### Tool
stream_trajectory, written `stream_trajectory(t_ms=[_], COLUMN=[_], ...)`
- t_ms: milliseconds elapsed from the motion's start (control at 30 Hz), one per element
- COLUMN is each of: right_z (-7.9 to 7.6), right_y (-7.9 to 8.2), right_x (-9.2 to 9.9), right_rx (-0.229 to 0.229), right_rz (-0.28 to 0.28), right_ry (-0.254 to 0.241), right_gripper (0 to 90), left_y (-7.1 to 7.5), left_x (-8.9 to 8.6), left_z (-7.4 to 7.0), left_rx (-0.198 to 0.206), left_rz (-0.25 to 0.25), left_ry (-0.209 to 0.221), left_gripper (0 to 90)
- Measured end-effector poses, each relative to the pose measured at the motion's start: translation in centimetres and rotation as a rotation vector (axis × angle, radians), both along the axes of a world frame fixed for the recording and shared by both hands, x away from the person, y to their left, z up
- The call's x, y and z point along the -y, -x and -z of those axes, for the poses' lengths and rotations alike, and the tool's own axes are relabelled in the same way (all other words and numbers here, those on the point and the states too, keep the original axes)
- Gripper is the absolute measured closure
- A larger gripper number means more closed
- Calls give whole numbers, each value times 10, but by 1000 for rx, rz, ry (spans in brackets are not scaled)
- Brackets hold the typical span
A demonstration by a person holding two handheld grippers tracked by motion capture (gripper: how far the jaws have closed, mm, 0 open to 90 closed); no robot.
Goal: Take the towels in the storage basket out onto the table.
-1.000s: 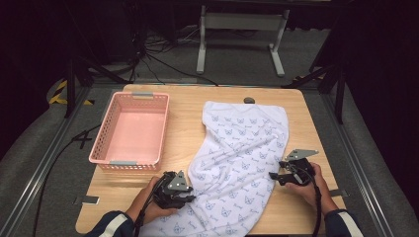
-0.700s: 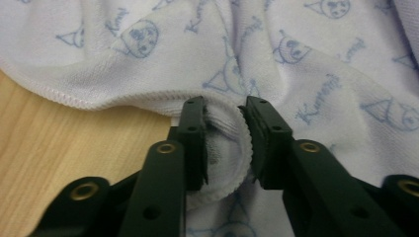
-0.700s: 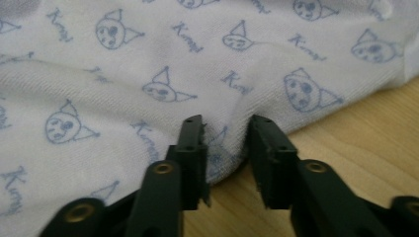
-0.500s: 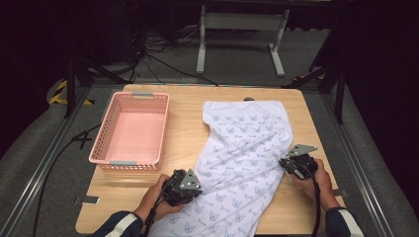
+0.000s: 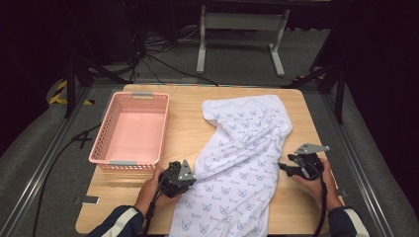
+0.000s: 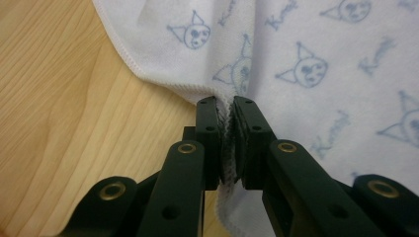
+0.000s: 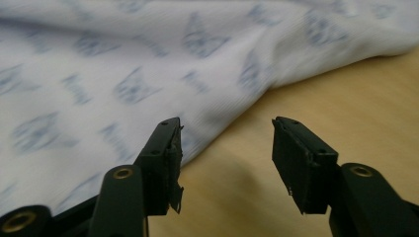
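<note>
While one left gripper pinches the single cloth, one right gripper just reopened, empty.

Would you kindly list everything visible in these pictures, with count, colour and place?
cloth: one, white with blue cat print, spread on the right half of the table
basket: one, pink, empty, on the table's left
table: one, light wood
stand: one, grey, on the floor behind the table
left gripper: black, shut on the cloth's hem
right gripper: black, open at the cloth's right edge, jaws just opened, nothing between them
</note>
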State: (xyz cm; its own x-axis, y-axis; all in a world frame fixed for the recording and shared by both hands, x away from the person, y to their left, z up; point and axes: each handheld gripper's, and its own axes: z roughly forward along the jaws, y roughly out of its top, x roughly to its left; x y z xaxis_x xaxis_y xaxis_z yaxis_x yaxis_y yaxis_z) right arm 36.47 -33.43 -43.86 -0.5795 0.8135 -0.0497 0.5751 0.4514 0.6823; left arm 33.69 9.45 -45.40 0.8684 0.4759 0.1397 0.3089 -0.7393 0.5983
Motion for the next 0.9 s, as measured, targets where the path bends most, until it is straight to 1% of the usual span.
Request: stream_trajectory(t_ms=[33,67,100,133,167,200,267,300,367,400,433,467,500,567,600,633,667,700,733,767,800,833,867,900], right_z=[1,1,1,1,0,0,2,3,8,10,12,13,13,13,13,13,11,10,9,9,8,8,8,8], right_y=[7,15,22,29,35,41,51,56,61,62,63,63,63,63,63,63,63,64,64,65,66,67,68,68], right_x=[-4,-9,-14,-19,-24,-29,-40,-46,-53,-55,-57,-57,-57,-57,-57,-56,-54,-52,-49,-46,-43,-42,-41,-41], right_rx=[-11,-15,-18,-17,-19,-25,-25,-36,-42,-51,-53,-49,-50,-58,-58,-72,-81,-84,-89,-102,-117,-117,-131,-131], right_rz=[-32,-71,-110,-131,-162,-201,-257,-290,-292,-298,-296,-285,-279,-267,-267,-247,-235,-222,-210,-194,-189,-186,-183,-183], right_ry=[-6,-11,-3,-2,-9,-13,0,5,32,35,59,63,61,62,62,62,73,91,96,89,81,82,79,79], right_gripper=[435,443,445,439,442,441,428,423,411,416,403,400,398,406,406,407,408,410,421,433,433,432,447,447], left_y=[0,1,0,1,2,3,4,4,4,2,2,2,2,3,3,5,5,7,7,7,8,8,10,10], left_x=[-3,-6,-10,-13,-15,-17,-18,-18,-18,-19,-20,-20,-22,-30,-30,-35,-40,-46,-52,-57,-61,-64,-65,-65], left_z=[0,1,1,2,1,1,2,2,2,1,0,1,1,0,0,1,1,1,1,2,2,2,1,1], left_rx=[-6,-25,-47,-52,-67,-60,-52,-52,-59,-61,-69,-54,-51,-58,-58,-62,-58,-71,-70,-83,-103,-105,-82,-82], left_rz=[-1,-9,-8,-16,-18,-21,-22,-24,-23,-12,-14,-18,-26,-48,-48,-67,-79,-99,-111,-119,-124,-150,-169,-169], left_ry=[-19,-14,-11,2,-2,2,7,4,5,-1,-17,-17,-18,-28,-28,-24,-11,-10,-11,5,27,28,20,20], left_gripper=[826,825,823,821,820,820,818,818,818,819,821,822,822,826,827,827,827,827,828,828,823,805,774,738])
